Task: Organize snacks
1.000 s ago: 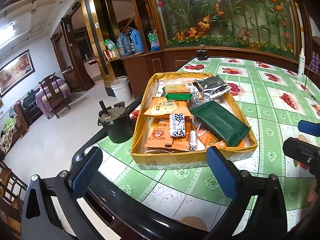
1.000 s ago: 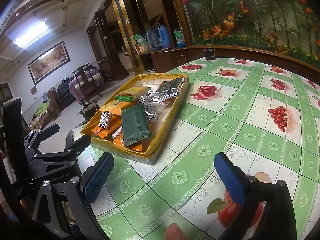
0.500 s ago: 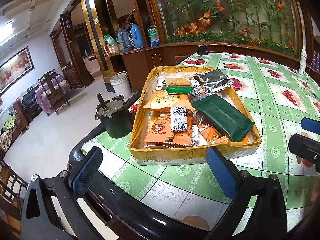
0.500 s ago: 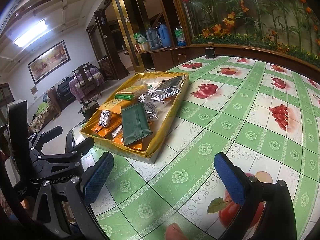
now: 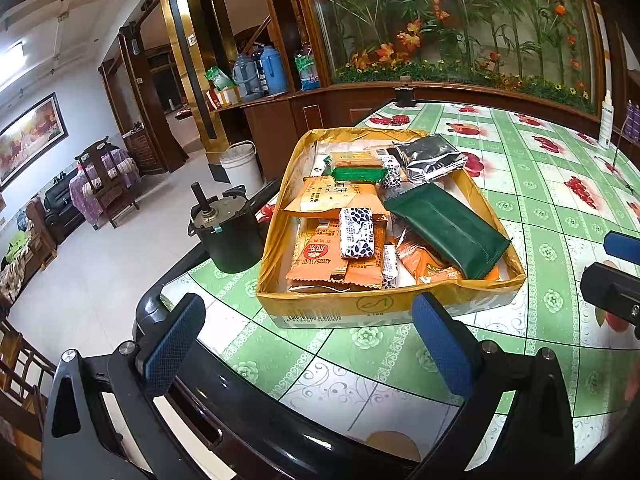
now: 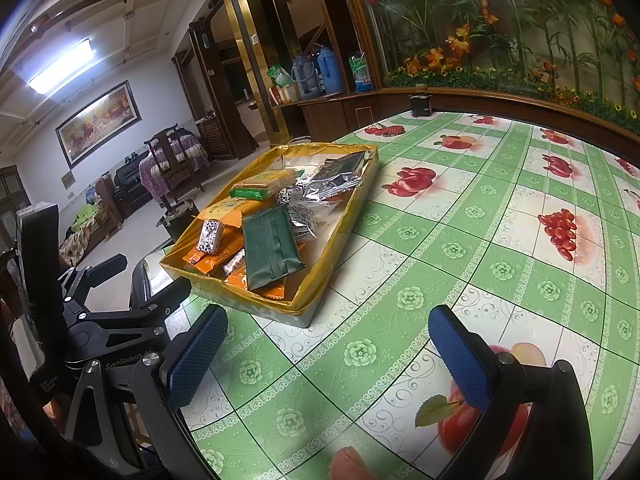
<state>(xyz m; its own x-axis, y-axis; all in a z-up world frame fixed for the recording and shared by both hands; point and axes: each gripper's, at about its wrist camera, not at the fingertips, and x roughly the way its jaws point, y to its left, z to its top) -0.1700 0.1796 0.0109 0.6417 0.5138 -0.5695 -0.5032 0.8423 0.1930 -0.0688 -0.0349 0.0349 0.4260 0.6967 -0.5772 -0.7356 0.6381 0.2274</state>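
Snack packets (image 5: 360,216) lie heaped in the yellow tray (image 5: 384,306) on the worktop (image 6: 460,240) — contained, though jumbled; left claw (image 5: 308,344) and right claw (image 6: 328,352) hang spread, grasping nothing — ready to sort

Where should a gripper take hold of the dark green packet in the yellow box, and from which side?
Probably at its near sealed end, coming from above. The dark green packet lies flat on top of the orange packets, its near end propped on them beside the yellow box front wall. That thin flat edge suits two fingers, and both the left gripper and right gripper are open and empty.
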